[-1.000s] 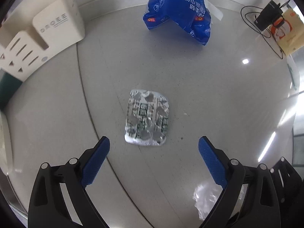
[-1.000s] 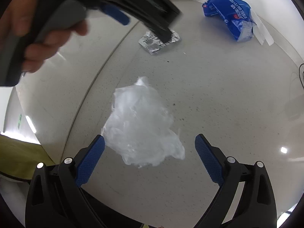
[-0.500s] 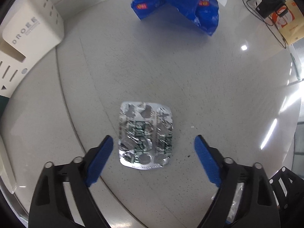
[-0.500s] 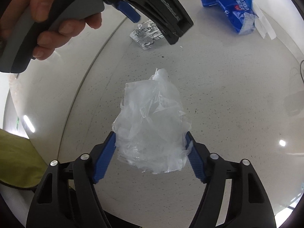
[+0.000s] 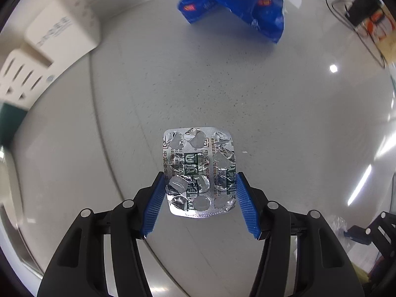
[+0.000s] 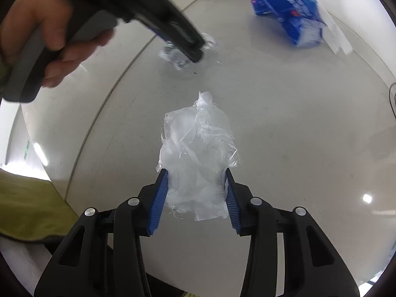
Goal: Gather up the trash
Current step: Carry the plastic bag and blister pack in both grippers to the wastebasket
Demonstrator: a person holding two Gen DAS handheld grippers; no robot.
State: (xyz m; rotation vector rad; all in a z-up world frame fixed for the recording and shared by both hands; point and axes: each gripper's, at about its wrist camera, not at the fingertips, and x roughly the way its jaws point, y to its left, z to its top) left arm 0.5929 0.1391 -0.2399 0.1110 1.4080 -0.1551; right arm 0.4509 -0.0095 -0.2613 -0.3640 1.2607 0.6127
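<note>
Flanking blister pack edges: left gripper

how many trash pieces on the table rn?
3: blister pack between the left claw pads; clear plastic wad squeezed in the right claw; blue bag at the far edge. More may be out of view.

Both wrist cameras ride close above the pale speckled floor, each facing steeply down along its blue-padded fingers; both views share the crumpled blue plastic packet; silver foil blister sheet.
</note>
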